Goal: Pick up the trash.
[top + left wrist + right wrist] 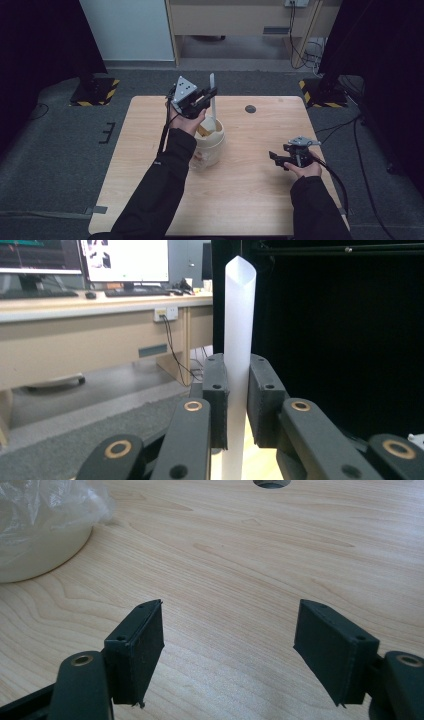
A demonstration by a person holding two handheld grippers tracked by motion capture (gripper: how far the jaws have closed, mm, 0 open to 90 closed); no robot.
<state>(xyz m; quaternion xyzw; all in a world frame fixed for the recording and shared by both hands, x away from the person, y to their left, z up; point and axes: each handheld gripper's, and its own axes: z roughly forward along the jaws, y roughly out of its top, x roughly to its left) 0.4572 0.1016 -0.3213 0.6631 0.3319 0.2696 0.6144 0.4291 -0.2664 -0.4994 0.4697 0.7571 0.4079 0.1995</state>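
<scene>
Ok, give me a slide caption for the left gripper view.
Left gripper clamps an upright white straw, an office desk behind.

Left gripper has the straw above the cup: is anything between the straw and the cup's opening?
Nothing visible. The left gripper is shut on the white straw, held upright over the cup, whose open top shows no lid. The right gripper rests open, well to the side.

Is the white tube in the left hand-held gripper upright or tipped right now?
Upright. In the left gripper view the white tube rises straight between the shut jaws of the left hand-held gripper; the high view shows it standing above the cup.
</scene>
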